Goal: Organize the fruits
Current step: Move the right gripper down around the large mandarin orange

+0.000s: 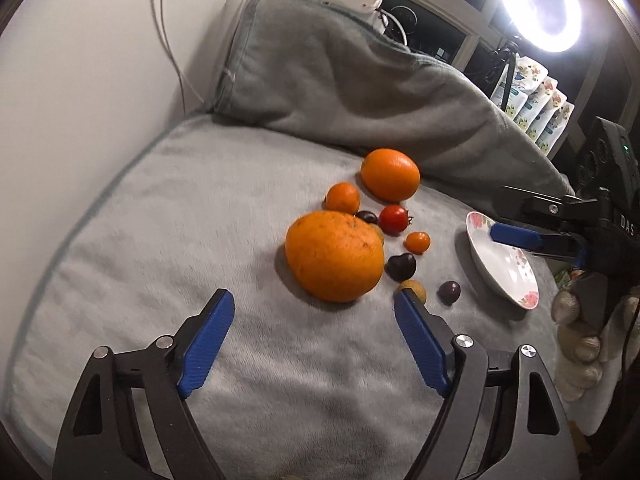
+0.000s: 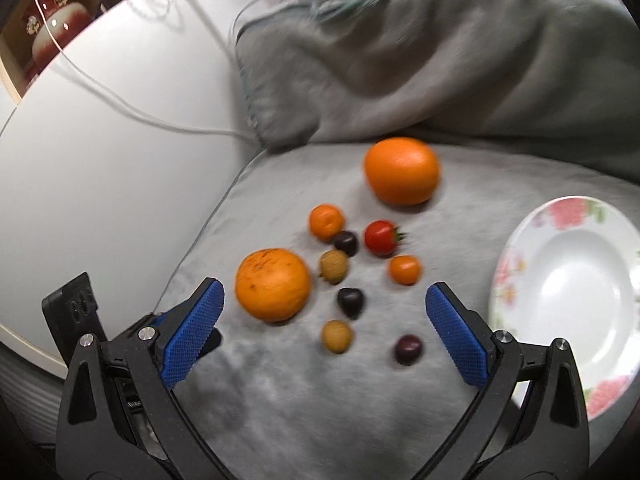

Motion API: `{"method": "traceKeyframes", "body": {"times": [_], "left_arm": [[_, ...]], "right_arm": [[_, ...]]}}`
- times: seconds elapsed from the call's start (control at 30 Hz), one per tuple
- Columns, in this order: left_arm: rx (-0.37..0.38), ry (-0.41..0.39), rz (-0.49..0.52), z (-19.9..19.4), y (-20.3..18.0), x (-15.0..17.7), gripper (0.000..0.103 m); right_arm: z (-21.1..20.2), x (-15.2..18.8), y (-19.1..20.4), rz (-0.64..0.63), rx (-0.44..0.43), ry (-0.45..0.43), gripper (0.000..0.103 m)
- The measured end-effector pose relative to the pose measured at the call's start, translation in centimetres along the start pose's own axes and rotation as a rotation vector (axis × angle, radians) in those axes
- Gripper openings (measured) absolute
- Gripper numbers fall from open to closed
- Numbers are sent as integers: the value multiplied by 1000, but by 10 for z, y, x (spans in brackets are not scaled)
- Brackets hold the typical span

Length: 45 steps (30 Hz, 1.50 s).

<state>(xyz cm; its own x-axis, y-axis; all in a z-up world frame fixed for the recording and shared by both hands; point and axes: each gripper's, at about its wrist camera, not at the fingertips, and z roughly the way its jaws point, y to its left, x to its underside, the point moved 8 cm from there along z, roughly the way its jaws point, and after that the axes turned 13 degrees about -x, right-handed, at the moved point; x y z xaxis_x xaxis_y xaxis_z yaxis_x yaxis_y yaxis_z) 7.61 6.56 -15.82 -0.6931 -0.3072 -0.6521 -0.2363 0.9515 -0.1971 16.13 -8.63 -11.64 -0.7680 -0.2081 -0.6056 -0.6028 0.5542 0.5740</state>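
From the left wrist, the left gripper [image 1: 310, 300] is hanging spread wide with nothing between its blue pads; the big orange [image 1: 334, 256] is lying just ahead on the grey blanket [image 1: 160, 220]; the right gripper [image 1: 516, 236] is reaching over the flowered plate [image 1: 508, 280].

From the right wrist, the right gripper [image 2: 324, 300] is standing spread and empty; small fruits, a red tomato [image 2: 380, 237] among them, are lying between its pads; the plate [image 2: 568, 292] is sitting empty beside them.
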Motion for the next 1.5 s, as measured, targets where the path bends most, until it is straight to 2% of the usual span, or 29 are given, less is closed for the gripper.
{"method": "traceKeyframes", "body": {"times": [0.1,0.27,0.4,0.53,0.63,0.97,1.07,1.3,1.5], "left_arm": [[23,18,-11,4,0,3,82],[44,35,-7,11,-3,3,81],[58,52,-7,19,-3,0,76],[72,57,-13,22,-4,-4,76],[86,62,-7,23,-7,-5,74],[117,96,-27,36,-11,-9,70],[120,101,-29,38,-12,-9,68],[129,115,-35,43,-12,-11,68],[140,115,-28,44,-14,-12,64]], "right_arm": [[18,0,1,28,-30,51,99],[40,2,6,70,-75,114,98],[56,1,9,105,-113,153,90],[64,0,10,130,-129,175,89],[71,0,10,150,-144,191,84],[85,0,10,178,-145,219,82],[90,0,10,185,-150,229,76],[101,4,12,192,-146,248,75],[101,5,9,193,-132,248,72]]}}
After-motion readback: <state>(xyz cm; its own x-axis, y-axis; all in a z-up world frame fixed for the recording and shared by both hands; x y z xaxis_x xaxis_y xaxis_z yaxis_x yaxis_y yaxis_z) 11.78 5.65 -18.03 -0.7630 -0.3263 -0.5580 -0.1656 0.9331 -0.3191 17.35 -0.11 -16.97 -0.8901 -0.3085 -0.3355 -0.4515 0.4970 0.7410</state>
